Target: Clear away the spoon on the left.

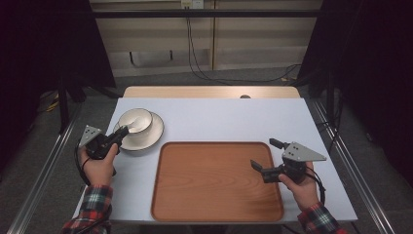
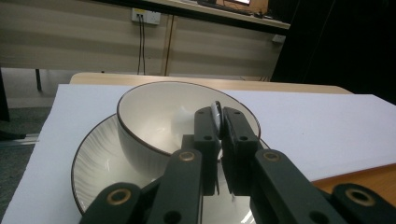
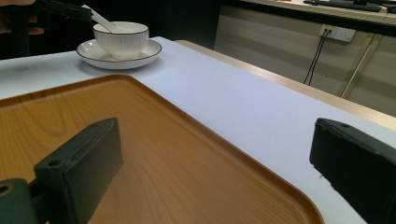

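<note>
Wide-apart jaws over the wooden tray (image 3: 154, 154); beyond, a spoon (image 3: 100, 19) in the bowl (image 3: 121, 39).

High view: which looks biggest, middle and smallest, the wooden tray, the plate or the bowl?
1. Wooden tray, by far the biggest.
2. Plate, round and white with a dark rim.
3. Bowl, which sits on the plate and fits inside its rim.

Whites, wood tones and plaid on my table

I see a dark-rimmed round white ceramic bowl (image 1: 136, 120), a ribbed dark-rimmed white saucer (image 1: 155, 131), a reddish-brown rectangular wooden tray (image 1: 216, 181) and red-green plaid sleeves (image 1: 96, 201).
</note>
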`<state>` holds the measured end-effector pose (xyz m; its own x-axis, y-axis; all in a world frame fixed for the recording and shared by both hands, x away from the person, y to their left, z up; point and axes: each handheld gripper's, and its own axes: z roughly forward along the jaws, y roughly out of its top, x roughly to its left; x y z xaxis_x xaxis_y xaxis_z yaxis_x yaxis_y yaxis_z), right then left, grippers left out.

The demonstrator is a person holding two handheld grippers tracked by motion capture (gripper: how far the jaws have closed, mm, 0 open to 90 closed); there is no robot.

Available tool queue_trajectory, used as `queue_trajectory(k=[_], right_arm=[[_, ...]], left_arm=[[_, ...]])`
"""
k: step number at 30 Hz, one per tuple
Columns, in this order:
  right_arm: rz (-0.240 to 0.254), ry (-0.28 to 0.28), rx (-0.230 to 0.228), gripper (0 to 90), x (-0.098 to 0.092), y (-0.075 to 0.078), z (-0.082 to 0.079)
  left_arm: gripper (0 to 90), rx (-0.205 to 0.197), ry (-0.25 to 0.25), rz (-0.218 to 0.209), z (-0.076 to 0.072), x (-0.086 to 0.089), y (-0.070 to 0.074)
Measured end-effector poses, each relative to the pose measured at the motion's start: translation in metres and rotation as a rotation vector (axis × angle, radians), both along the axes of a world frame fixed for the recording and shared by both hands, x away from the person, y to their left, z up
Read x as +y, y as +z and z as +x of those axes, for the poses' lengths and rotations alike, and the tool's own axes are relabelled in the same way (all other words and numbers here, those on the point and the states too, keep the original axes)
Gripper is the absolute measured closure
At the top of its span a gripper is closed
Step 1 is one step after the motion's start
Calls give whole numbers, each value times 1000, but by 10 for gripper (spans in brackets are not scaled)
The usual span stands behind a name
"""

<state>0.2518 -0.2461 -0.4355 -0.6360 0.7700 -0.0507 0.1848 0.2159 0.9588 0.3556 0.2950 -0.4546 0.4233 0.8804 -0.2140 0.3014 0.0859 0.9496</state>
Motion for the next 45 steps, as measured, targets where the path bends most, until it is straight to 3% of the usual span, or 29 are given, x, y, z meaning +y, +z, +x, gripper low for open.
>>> queue_trajectory(k=[24,34,38,45], right_arm=[[3,-2,1,20,0,0,1],[-2,12,4,20,2,-1,0],[-2,9,5,20,2,-1,1],[-2,13,3,20,2,-1,0]], left_arm=[[854,-26,20,15,8,-6,9],[852,-71,38,6,12,-8,9],[852,-91,40,-17,13,-9,9],[850,-102,37,-7,13,-12,13]])
